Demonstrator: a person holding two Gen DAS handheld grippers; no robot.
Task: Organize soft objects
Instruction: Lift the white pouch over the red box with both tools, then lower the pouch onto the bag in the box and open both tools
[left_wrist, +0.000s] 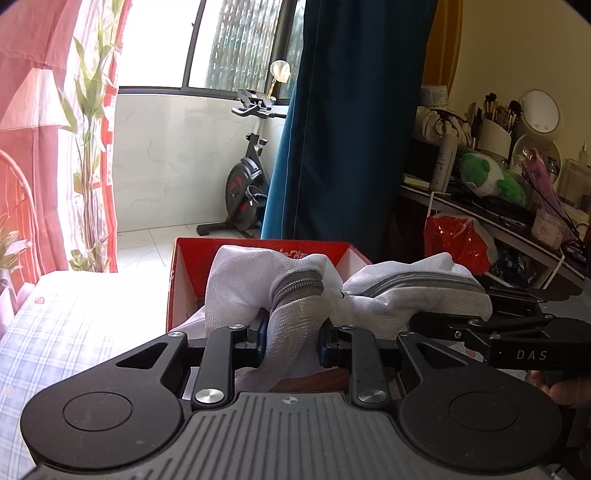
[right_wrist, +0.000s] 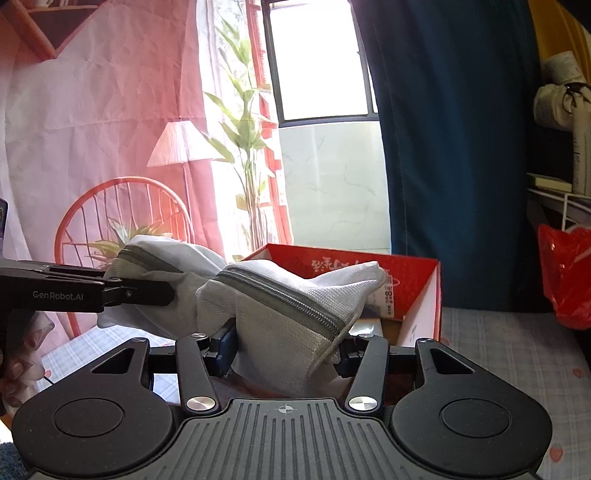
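- Mesh bag (left_wrist: 295, 295): white net fabric with a grey zipper (left_wrist: 299, 286); held up between the two grippers, bunched at both ends, just in front of and partly over the red box.
- Left gripper (left_wrist: 291, 345): clenched on the bag's left end; blue pads press the gathered mesh from both sides, and the zipper end bulges just beyond the fingertips.
- Right gripper (right_wrist: 286, 350): clenched on the bag's right end; a wider fold of mesh and zipper fills the gap between its pads. In the left wrist view it enters from the right, at the same height as the left gripper.
- Red box (right_wrist: 413, 273): open cardboard carton with white inner walls and printed lettering, directly ahead of both grippers, behind and below the bag.
- Bed sheet (left_wrist: 74, 325): pale blue check, below and to the left of the left gripper; the box stands on it.
- Blue curtain (left_wrist: 343, 110): ahead, beyond the box.
- Exercise bike (left_wrist: 243, 177): far ahead, left of the curtain.
- Red plastic bag (right_wrist: 565, 273): to the right of the right gripper.
- Green plush toy (left_wrist: 487, 177): on a cluttered shelf, ahead and right of the left gripper.
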